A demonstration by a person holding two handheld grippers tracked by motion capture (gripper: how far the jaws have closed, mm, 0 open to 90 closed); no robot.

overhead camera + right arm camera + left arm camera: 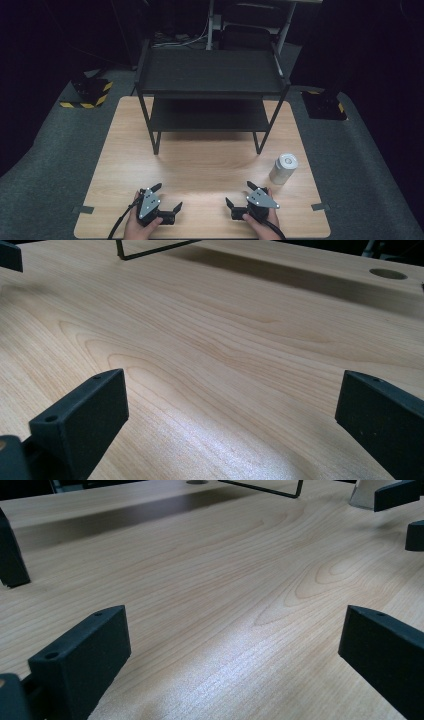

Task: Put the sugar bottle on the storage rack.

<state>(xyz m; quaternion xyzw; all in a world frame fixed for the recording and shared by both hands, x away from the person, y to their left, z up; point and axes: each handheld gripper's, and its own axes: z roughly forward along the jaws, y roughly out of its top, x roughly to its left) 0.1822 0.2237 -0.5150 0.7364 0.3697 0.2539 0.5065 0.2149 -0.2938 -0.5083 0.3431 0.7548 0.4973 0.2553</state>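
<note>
High view: can [283,169] beyond right hand-held gripper [241,194]

The table [200,165] has a pale wood-grain top, smooth with a soft sheen where the light falls. The shelf rack [210,85] looks like matt black metal, and the can [283,169] is shiny silver metal. Both grippers' jaws look like matt black plastic, slightly grainy.
</note>
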